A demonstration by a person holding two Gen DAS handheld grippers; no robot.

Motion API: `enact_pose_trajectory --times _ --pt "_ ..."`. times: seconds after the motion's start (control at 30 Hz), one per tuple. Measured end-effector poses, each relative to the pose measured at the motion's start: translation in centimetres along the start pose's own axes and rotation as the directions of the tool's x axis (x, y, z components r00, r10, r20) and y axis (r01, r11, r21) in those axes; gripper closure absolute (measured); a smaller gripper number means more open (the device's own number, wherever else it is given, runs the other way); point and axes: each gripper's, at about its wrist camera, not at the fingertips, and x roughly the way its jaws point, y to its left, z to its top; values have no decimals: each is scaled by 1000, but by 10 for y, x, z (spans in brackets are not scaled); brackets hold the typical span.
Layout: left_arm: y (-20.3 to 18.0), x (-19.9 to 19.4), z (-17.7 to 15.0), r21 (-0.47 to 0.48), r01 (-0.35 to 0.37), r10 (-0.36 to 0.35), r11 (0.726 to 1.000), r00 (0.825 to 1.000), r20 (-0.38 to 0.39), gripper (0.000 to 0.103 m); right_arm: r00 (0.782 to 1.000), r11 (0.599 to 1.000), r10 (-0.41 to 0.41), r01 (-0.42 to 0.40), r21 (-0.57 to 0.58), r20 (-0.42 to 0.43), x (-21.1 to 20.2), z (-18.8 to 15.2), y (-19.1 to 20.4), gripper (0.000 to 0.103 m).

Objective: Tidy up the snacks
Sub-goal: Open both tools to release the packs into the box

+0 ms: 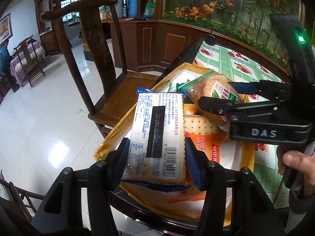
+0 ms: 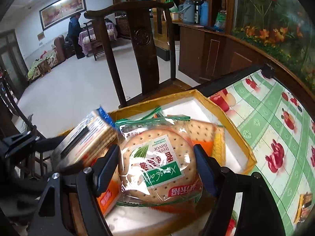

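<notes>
A: We've got the left gripper (image 1: 156, 157) clamped on the blue-edged cracker pack (image 1: 157, 135), up over the yellow box (image 1: 110, 137).

B: And our right gripper (image 2: 157, 165) pinches the round cracker bag (image 2: 157, 163) from both sides, jaws about half apart, above orange packs (image 2: 107, 194) lying in that box on the fruit-print cloth (image 2: 275, 122).
</notes>
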Motion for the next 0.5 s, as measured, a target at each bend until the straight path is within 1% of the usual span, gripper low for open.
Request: enact_pose_trajectory --times 0.07,0.13,0.17,0.23,0.27,0.37,0.43,0.5 --pt "2 1 0 -8 -10 10 1000 1000 -4 46 1000 1000 -8 8 -8 -4 4 1 3 27" --pt "5 2 -1 -21 -20 20 1000 1000 -5 46 1000 1000 3 -3 -14 -2 3 2 5 27" --pt "6 3 0 -29 -21 21 999 1000 -6 43 1000 1000 10 -10 -14 -4 3 2 4 26" --pt "8 2 -1 -40 -34 34 999 999 3 32 999 999 33 -33 3 0 -2 1 1 24" --pt "8 2 -1 -45 -39 40 998 999 9 24 999 999 39 -39 19 10 -5 1 -2 23" --pt "5 -3 -1 -34 -64 65 997 997 35 21 998 997 50 -53 65 36 -15 1 -10 22" --pt "3 -5 1 -25 -86 88 996 995 52 17 998 996 45 -49 74 45 -21 -1 -13 22" --pt "2 -7 2 -28 -83 85 996 995 61 16 998 996 30 -34 77 50 -25 -4 -16 22"
